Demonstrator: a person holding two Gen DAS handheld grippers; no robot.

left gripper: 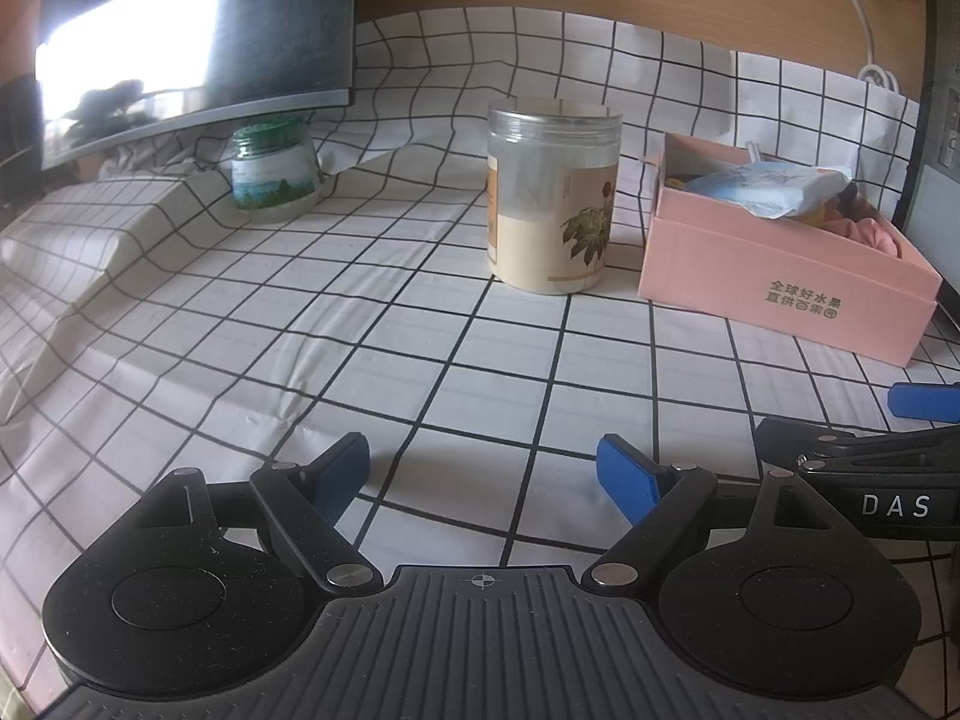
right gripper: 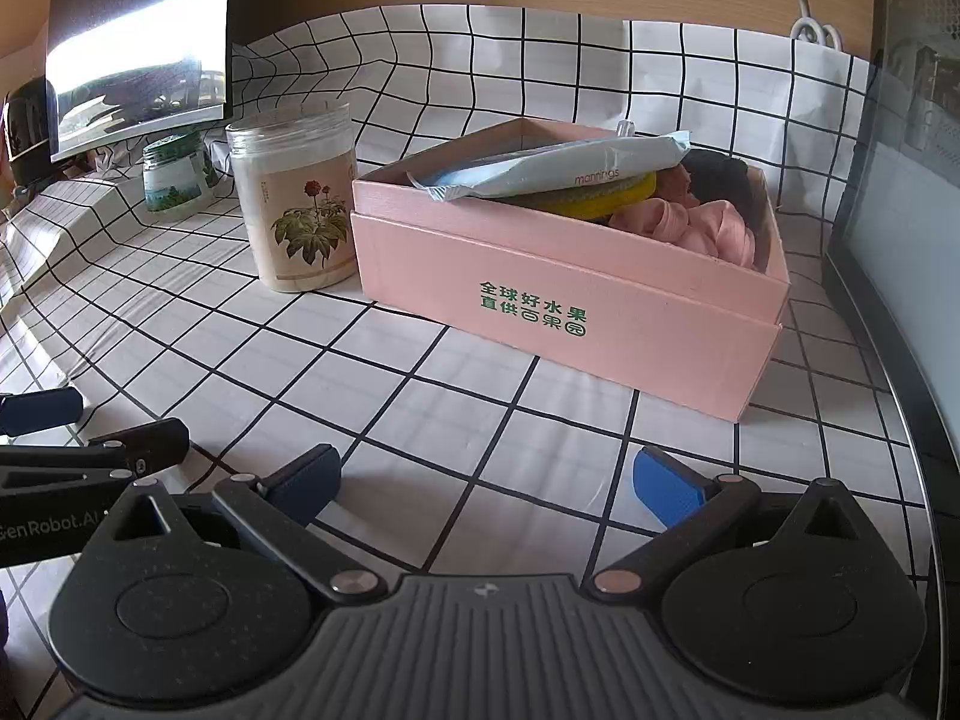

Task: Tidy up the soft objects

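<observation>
A pink cardboard box (right gripper: 576,324) with green print stands on the checked tablecloth; it also shows at the right of the left wrist view (left gripper: 780,294). In it lie a white tissue pack (right gripper: 558,171), a yellow sponge (right gripper: 624,195), a pink cloth (right gripper: 702,225) and a dark soft item (right gripper: 720,177). The tissue pack (left gripper: 774,183) pokes above the rim. My left gripper (left gripper: 483,480) is open and empty, low over the cloth in front of the jar. My right gripper (right gripper: 486,480) is open and empty, in front of the box.
A clear jar of pale powder with a flower label (left gripper: 552,198) stands left of the box (right gripper: 294,204). A small green-lidded jar (left gripper: 273,171) sits under a dark monitor (left gripper: 192,42). A dark appliance edge (right gripper: 900,240) bounds the right side. A white cable (left gripper: 864,30) hangs at the wall.
</observation>
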